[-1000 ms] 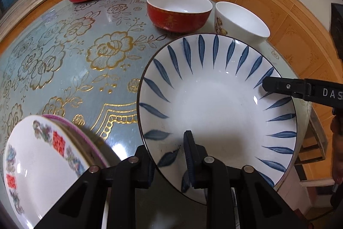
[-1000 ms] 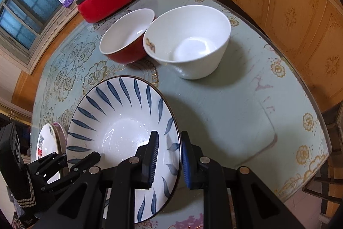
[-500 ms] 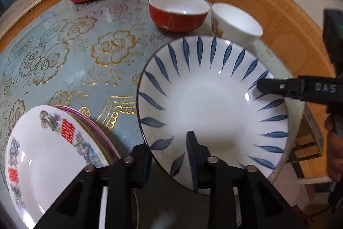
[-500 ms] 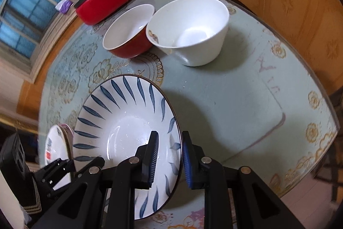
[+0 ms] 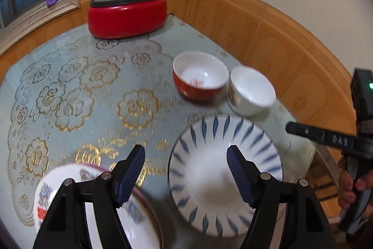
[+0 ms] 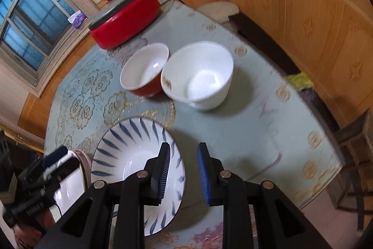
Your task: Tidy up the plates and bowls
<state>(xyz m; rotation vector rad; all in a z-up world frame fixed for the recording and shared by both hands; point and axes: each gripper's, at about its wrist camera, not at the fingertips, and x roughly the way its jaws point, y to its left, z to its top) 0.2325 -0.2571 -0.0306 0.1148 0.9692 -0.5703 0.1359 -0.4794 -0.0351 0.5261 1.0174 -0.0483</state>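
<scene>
The blue-leaf plate (image 5: 209,179) lies on the table near its front edge; it also shows in the right wrist view (image 6: 130,151). My left gripper (image 5: 185,169) is open and empty above the plate's left rim. My right gripper (image 6: 183,169) is open and empty over the plate's right rim. A red bowl (image 5: 200,75) and a white bowl (image 5: 253,90) stand side by side behind the plate, also seen as the red bowl (image 6: 144,69) and white bowl (image 6: 198,74) from the right. A stack of flowered white plates (image 5: 56,190) sits left of the blue-leaf plate.
A red lidded electric pot (image 5: 127,11) stands at the far end of the table (image 5: 70,85). Wood-panelled wall runs along the right side. A dark bench (image 6: 268,39) and a wooden stool (image 6: 354,144) stand beside the table's right edge.
Both grippers have let go of the blue-leaf plate, opened and pulled back and up. The plate now lies on the table beside the plate stack.
</scene>
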